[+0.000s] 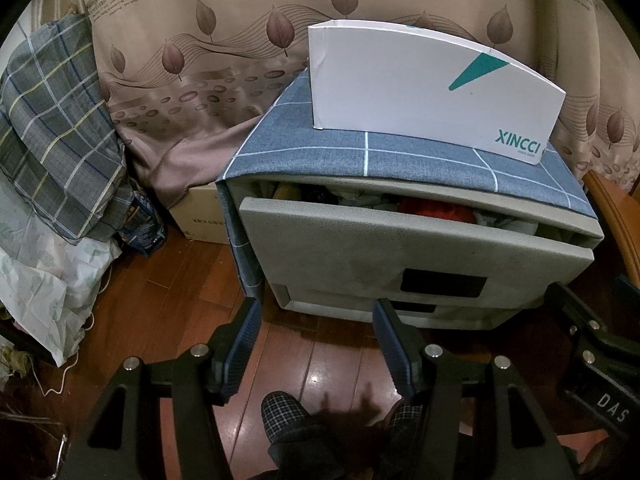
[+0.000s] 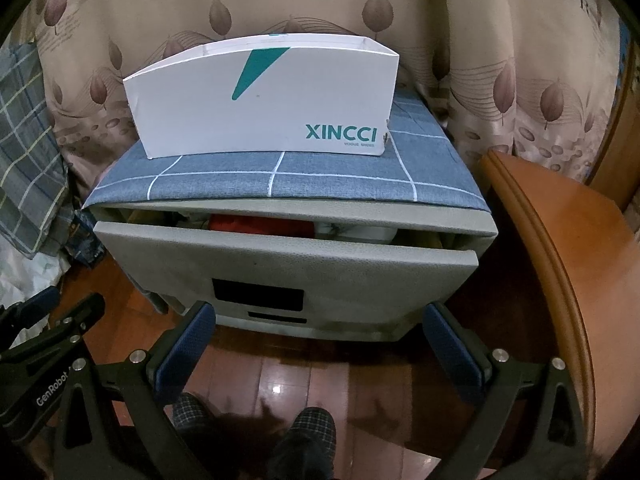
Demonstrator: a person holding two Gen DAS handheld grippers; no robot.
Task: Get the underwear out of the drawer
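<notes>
Left wrist view shows your left hand-held gripper [image 1: 316, 344] spread wide and empty, the part-open drawer [image 1: 400, 252] of clothes just ahead; your right hand-held gripper [image 2: 320, 344] likewise.

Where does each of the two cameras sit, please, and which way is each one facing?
Left wrist: on the left gripper, angled down at the drawer unit from its left; own open jaws, slippered feet, and the right gripper at the right edge show.
Right wrist: on the right gripper, angled down at the unit's front; own open jaws, both feet, and the left gripper at the left edge show.
Shared: the partly open top drawer with a red garment, the white XINCCI box, the wooden floor.
</notes>
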